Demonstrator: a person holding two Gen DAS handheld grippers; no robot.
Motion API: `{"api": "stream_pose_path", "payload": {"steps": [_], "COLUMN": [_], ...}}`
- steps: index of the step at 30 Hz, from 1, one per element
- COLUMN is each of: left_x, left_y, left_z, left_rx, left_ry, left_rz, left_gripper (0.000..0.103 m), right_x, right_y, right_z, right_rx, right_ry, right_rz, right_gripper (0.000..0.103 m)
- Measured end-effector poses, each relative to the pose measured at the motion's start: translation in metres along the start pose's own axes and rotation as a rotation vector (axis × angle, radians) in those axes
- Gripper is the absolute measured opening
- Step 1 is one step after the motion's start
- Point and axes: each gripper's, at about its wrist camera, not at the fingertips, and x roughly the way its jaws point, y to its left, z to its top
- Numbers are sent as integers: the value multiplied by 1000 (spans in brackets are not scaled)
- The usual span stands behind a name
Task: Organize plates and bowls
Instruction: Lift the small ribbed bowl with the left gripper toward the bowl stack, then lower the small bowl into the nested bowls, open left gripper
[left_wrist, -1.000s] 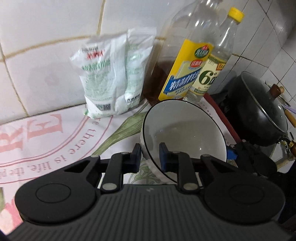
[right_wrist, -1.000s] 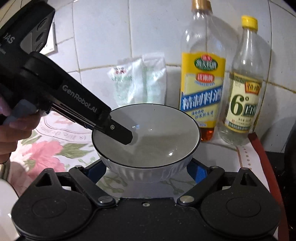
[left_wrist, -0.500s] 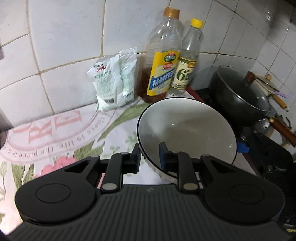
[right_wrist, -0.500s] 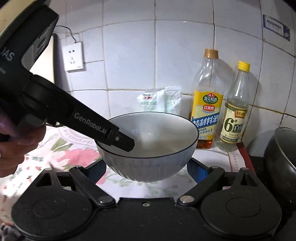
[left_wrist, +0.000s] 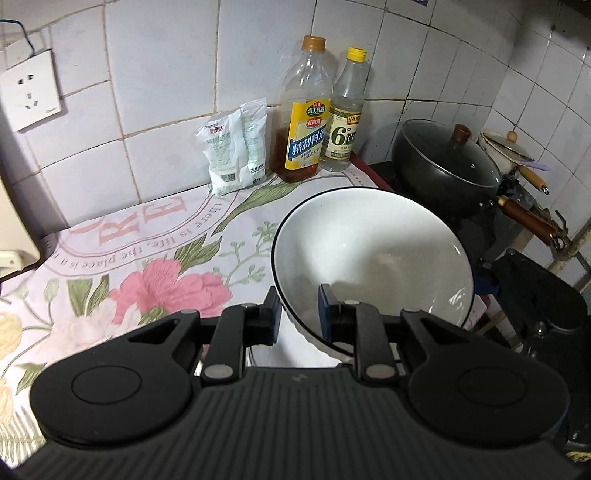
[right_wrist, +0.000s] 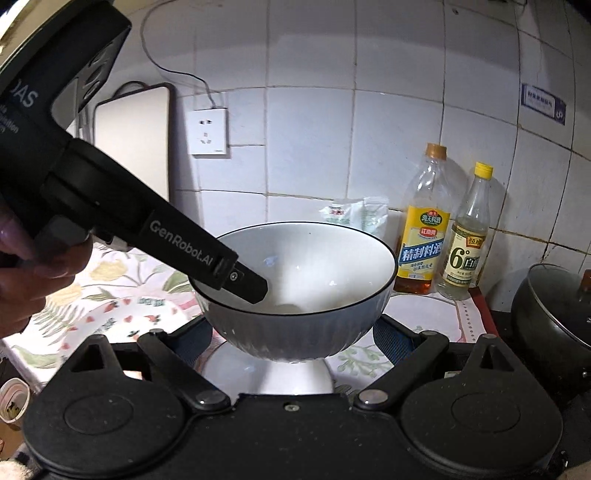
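Holding the white ceramic bowl with the thin dark rim (left_wrist: 373, 258) by its near edge, your left gripper (left_wrist: 297, 314) has its jaws pinched almost together on the wall, one pad inside and one outside. The bowl hangs tilted, clear of the floral-print cloth on the worktop (left_wrist: 147, 258). Your right gripper (right_wrist: 291, 343) sits just under the bowl with its jaws spread wide on either side of the ribbed underside, gripping nothing that I can see. Directly beneath the bowl, the right wrist view shows a second white dish (right_wrist: 295, 376); to the bowl's left lies a flower-patterned plate (right_wrist: 110, 321). Beyond the bowl, against the tiled wall, stand a white sachet pack (left_wrist: 236, 155), an amber oil bottle with a yellow label (left_wrist: 304, 122) and a clear vinegar bottle with a yellow cap (left_wrist: 345, 118); a lidded black wok (left_wrist: 447, 166) sits to the bowl's right.

You look mid-carry. Next, level the bowl, centre it over the dish below, lower gently, then release.
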Motion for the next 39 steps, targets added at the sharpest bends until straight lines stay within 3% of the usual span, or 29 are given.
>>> {"api": "stream_pose_path", "payload": {"steps": [9, 18, 26, 32, 39], "left_x": [-18, -4, 19, 39, 58], "left_y": [2, 4, 12, 12, 11], "left_z": [-34, -56, -61, -57, -56], "left_rx": [-4, 10, 19, 34, 57], "left_ry": [-8, -16, -34, -44, -45], "left_rz": [22, 55, 85, 110, 136], "left_gripper": [19, 19, 19, 19, 18], "right_x": [-15, -3, 18, 40, 53], "right_y": [25, 31, 28, 15, 11], "right_z": [-17, -39, -46, -55, -59], "right_rx": [-17, -31, -25, 49, 19], "right_ry": [5, 18, 33, 42, 55], "right_rz": [29, 45, 51, 66, 40], "right_gripper": [96, 96, 96, 96, 96]}}
